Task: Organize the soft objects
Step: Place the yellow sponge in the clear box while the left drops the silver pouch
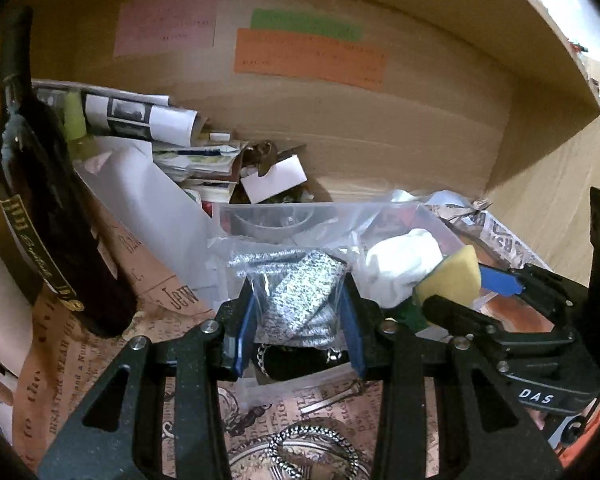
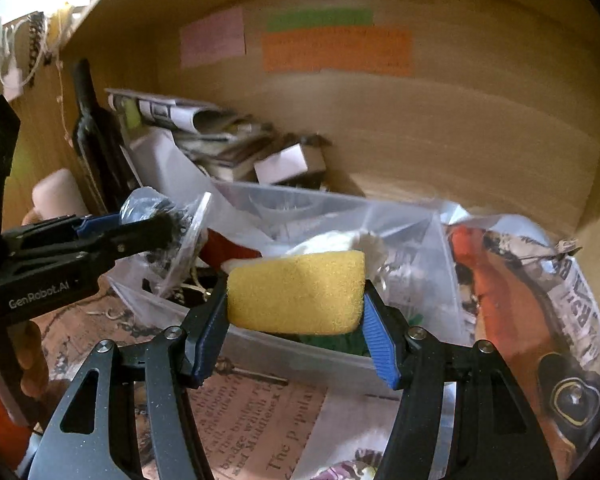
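My left gripper [image 1: 298, 312] is shut on a clear bag of silver glitter fabric [image 1: 300, 288], held over the front of a clear plastic bin [image 1: 260, 212]. My right gripper [image 2: 296, 308] is shut on a yellow sponge [image 2: 296, 292] and holds it above the same bin [image 2: 332, 354]. The sponge also shows in the left wrist view [image 1: 450, 278], beside a white soft lump [image 1: 400, 260] in the bin. The left gripper and its bag [image 2: 160, 216] show at the left of the right wrist view.
A dark wine bottle [image 1: 40, 208] leans at the left of the wooden shelf. Rolled magazines [image 1: 140, 116] and a small white box [image 1: 276, 178] lie at the back. An orange printed bag [image 2: 520, 320] lies right. Printed paper [image 2: 252, 428] covers the floor. A metal chain [image 1: 312, 452] lies in front.
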Demonstrator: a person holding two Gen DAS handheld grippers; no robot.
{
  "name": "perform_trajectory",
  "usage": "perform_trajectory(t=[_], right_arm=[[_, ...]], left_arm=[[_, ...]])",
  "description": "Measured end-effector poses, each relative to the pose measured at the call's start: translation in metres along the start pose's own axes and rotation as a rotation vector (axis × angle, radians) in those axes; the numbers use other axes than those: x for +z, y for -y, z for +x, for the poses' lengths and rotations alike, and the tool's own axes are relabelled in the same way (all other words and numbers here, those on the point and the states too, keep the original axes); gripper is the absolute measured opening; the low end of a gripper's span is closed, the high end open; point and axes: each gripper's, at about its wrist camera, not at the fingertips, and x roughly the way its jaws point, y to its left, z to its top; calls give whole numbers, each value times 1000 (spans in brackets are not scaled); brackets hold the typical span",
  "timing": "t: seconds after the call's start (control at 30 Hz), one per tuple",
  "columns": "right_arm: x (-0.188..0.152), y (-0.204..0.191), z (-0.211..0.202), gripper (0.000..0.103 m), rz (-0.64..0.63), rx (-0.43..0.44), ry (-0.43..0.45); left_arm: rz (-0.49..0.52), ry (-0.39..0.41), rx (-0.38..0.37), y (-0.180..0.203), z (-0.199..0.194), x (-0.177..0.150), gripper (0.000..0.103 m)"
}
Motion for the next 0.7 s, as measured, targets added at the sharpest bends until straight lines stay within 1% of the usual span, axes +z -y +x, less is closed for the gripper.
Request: perform_trajectory(t=[0.07,0.13,0.3,0.47,0.57,0.6,0.7], right_arm=[[-1,1,5,58,-3,-15,-12],[-2,3,9,58,-8,-49,-20],[-4,5,16,58,-11,-77,-36],[-3,5,19,59,-10,-70,-38],[-3,6,19,60,-10,-65,-39],[-3,6,19,62,-8,-65,-39],[-3,5,17,73,-8,-60,-37]], left_arm=[[2,-2,-1,1,3,1,38],[6,-10,-6,3,8,2,38],[18,-49,-12,8,26,3,39],[18,-73,-9,9,31,2,41],[11,-85,-14,8,31,2,46],[8,-86,-15,7,30,2,49],[6,-77,-14,7,23,1,57]])
